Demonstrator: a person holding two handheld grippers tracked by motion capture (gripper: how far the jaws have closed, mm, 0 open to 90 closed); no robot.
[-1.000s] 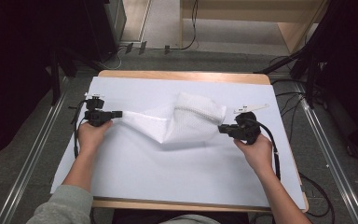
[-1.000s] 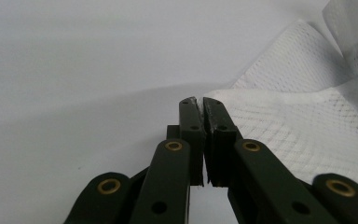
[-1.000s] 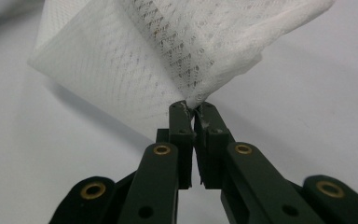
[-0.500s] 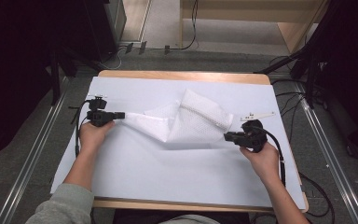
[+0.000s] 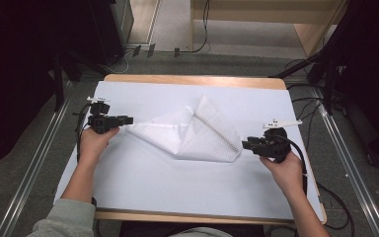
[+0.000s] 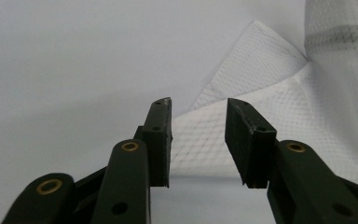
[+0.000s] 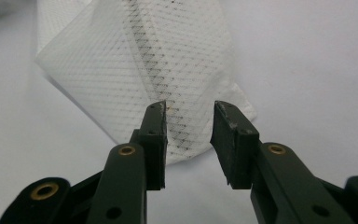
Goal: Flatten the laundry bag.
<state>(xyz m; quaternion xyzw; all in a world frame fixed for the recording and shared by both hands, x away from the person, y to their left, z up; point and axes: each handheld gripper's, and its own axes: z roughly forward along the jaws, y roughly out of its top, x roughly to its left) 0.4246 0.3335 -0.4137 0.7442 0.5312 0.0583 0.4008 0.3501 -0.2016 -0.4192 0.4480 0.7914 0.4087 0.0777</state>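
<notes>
A white mesh cloth (image 5: 192,136) with a grey stitched band lies folded and crumpled in the middle of the white-covered table (image 5: 177,197). My left gripper (image 5: 127,120) is at the cloth's left corner, pointing right. Its jaws have just been opening, and in the left gripper view the gripper (image 6: 198,107) stands open with the cloth (image 6: 270,93) edge in the gap, untouched by the pads. My right gripper (image 5: 245,144) faces the cloth's right corner. Its jaws have also just been opening, and the gripper (image 7: 189,109) is open with the cloth (image 7: 158,56) corner lying between the pads, not pressed.
A wooden table edge (image 5: 192,80) shows at the back of the white cover. Cables (image 5: 325,197) trail off the right side. Metal floor rails (image 5: 34,173) run along both sides, and dark equipment (image 5: 103,29) stands behind on the left.
Both grippers went from shut on the cloth's corners to open, letting it go. The right hand moved right and nearer, drawing out that corner. The cloth now lies flatter.
</notes>
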